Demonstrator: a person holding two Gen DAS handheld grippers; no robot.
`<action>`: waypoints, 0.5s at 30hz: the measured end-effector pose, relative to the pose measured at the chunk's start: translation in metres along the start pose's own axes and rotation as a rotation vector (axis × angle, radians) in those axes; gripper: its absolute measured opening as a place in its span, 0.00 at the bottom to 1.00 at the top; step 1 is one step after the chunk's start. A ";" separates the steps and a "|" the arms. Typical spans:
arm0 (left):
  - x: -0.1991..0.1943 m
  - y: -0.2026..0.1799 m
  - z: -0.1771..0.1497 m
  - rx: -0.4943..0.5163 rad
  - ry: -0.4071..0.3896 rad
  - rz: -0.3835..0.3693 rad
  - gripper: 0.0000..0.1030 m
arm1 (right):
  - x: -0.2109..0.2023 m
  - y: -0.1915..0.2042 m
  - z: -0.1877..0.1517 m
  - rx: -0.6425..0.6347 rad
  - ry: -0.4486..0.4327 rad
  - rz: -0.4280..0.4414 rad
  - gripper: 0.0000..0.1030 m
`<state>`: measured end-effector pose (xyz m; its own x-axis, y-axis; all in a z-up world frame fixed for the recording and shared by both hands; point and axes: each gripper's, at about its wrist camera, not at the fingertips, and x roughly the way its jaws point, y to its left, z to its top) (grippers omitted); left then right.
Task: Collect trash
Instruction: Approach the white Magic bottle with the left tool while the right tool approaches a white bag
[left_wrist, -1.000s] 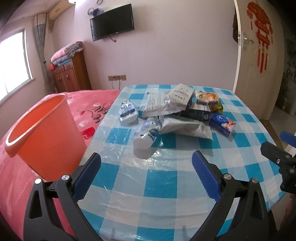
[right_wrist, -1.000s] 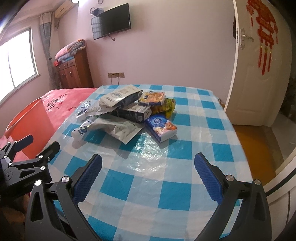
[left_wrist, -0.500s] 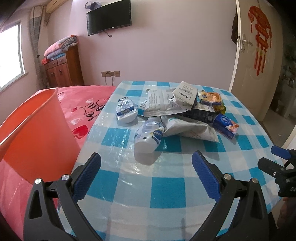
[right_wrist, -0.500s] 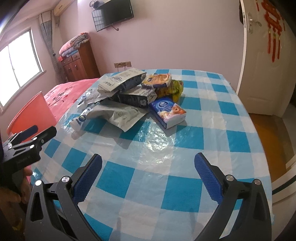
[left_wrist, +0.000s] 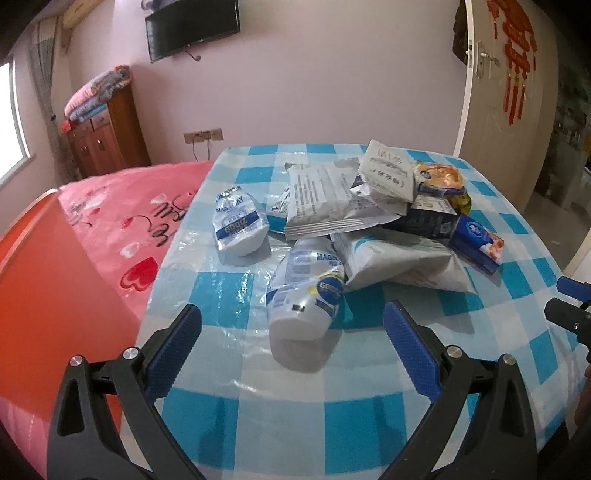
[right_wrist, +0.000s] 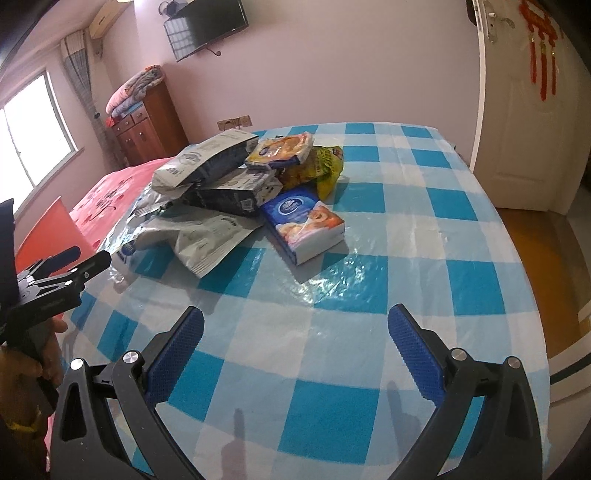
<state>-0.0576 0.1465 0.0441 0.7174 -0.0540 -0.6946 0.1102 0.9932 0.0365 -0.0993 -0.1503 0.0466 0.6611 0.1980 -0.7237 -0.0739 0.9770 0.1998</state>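
Observation:
A heap of trash lies on the blue-checked table. A white plastic bottle lies on its side nearest me, its base between the tips of my open left gripper, untouched. A second crushed bottle sits to its left. Behind are grey foil bags and a blue tissue pack. In the right wrist view my right gripper is open over bare cloth, short of the tissue pack, a grey bag and a yellow-green snack bag.
An orange bucket stands off the table's left side, in front of a red bedspread. The left gripper, held by a hand, shows at the right wrist view's left edge. A white door is on the right, a wooden cabinet at the back left.
Both grippers have moved forward toward the heap, still open. The white bottle now lies between the left fingertips, and the bucket has slid to the left edge of view.

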 end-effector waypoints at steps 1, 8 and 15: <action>0.005 0.002 0.001 -0.010 0.011 -0.005 0.96 | 0.003 -0.001 0.002 -0.003 0.004 0.002 0.96; 0.025 0.004 0.009 -0.022 0.032 -0.031 0.96 | 0.024 -0.013 0.017 0.001 0.031 0.020 0.96; 0.034 0.000 0.013 -0.012 0.044 -0.054 0.96 | 0.046 -0.024 0.036 0.005 0.048 0.035 0.96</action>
<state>-0.0242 0.1429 0.0296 0.6798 -0.1036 -0.7260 0.1397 0.9901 -0.0105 -0.0397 -0.1676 0.0322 0.6217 0.2355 -0.7470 -0.0922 0.9691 0.2287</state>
